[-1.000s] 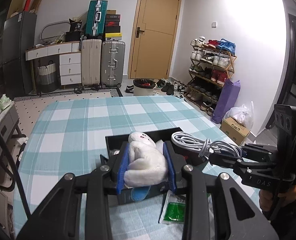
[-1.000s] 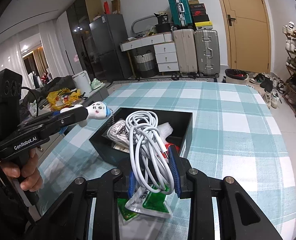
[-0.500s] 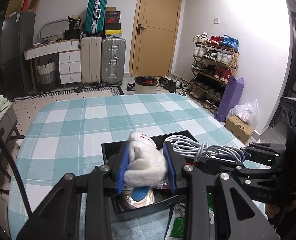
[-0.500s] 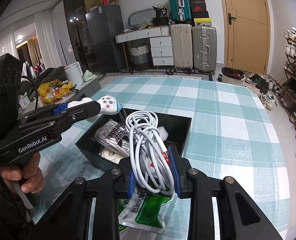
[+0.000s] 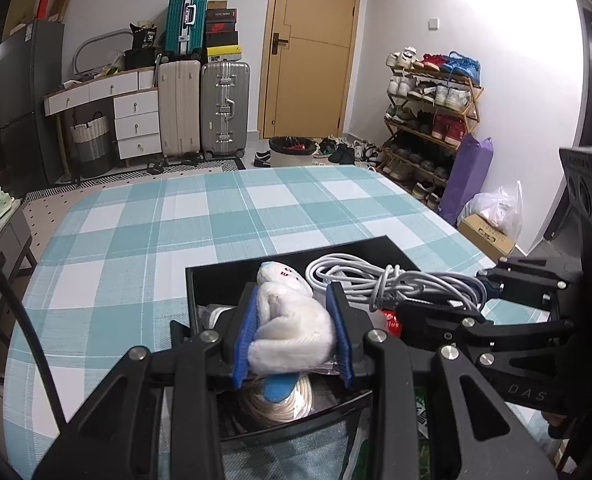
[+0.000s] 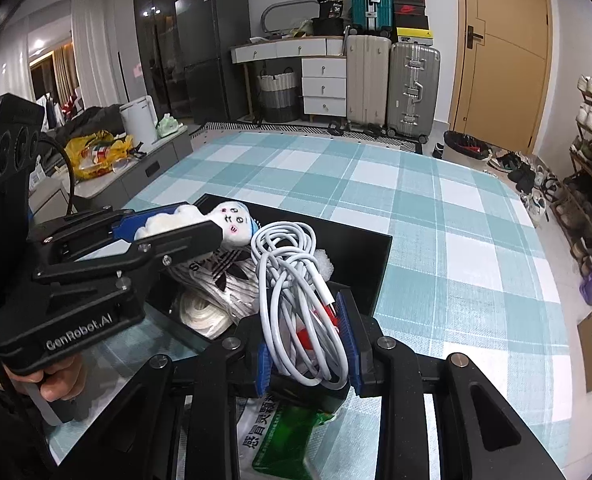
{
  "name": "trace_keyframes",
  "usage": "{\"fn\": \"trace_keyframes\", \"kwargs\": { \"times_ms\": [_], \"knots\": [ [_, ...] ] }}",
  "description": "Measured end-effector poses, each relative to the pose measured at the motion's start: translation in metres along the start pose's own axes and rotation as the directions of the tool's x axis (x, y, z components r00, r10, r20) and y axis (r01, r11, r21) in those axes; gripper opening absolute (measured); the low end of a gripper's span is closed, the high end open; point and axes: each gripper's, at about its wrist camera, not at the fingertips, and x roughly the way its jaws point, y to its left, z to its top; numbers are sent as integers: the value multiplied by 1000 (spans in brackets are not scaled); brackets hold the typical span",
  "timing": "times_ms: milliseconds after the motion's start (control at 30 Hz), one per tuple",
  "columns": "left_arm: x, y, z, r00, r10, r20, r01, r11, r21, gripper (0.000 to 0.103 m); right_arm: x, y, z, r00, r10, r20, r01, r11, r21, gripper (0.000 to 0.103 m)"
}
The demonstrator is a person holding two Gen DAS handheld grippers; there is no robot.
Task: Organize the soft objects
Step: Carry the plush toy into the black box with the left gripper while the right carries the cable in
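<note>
- Left gripper [image 5: 294,334]: clamped on white plush toy [image 5: 292,320], held above black box [image 5: 200,280].
- Right gripper [image 6: 307,350]: clamped on coiled white cable [image 6: 292,280], held over the same box.

A small white plush doll [image 5: 292,322] with a blue cap, a painted face and a blue foot is held above the near part of an open black box [image 6: 379,268], its head tipped toward the box's far wall. A bundled white charging cable [image 6: 296,300] is held upright over the box's near wall, its loops rising above the rim. Inside the box, a coil of cream cord [image 5: 282,402] and clear bagged items are seen. A green sachet [image 6: 292,436] is lying on the checked counter just in front of the box.
</note>
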Motion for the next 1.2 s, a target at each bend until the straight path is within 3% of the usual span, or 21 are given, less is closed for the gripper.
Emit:
{"fn": "trace_keyframes", "kwargs": {
  "times_ms": [1200],
  "knots": [
    [23, -3, -14, 997, 41, -63, -40, 999, 32, 35, 27, -1, 1, 999, 37, -37, -40, 996, -82, 29]
  ]
}}
